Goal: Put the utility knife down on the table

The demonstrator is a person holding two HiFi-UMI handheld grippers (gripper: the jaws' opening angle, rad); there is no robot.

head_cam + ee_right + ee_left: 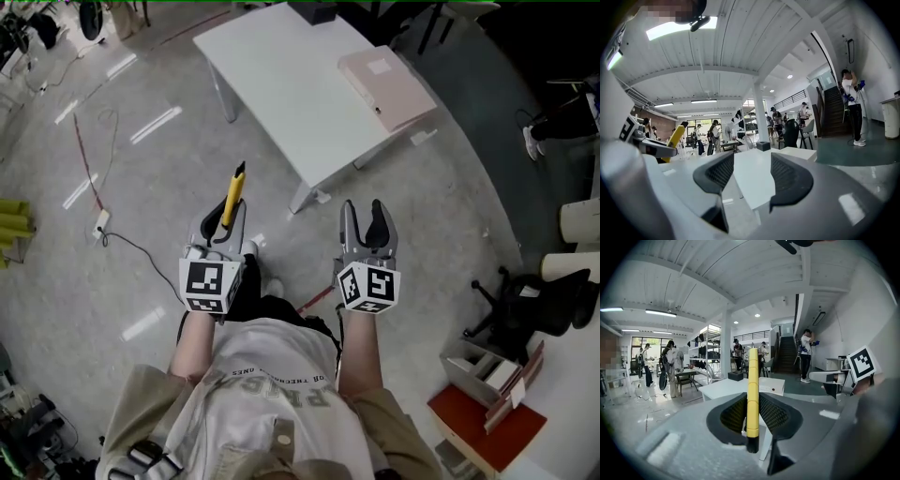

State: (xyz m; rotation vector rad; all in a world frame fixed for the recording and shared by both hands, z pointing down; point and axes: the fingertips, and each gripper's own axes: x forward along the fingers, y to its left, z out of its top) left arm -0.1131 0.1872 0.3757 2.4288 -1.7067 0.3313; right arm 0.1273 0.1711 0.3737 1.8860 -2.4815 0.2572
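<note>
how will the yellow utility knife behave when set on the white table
The utility knife looks stiff: it juts straight from the left gripper without sagging. Its slim, light-looking body would probably lie flat rather than roll on the table. Its smooth casing may slide a little on that smooth top.

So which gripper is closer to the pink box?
Right. The right gripper is roughly in line with the pink box; the left gripper, holding the utility knife, is farther off to the side.

Yellow utility knife (232,195) in left gripper (228,218), right gripper (364,219) (jaws apart), table (281,84) ahead
</note>
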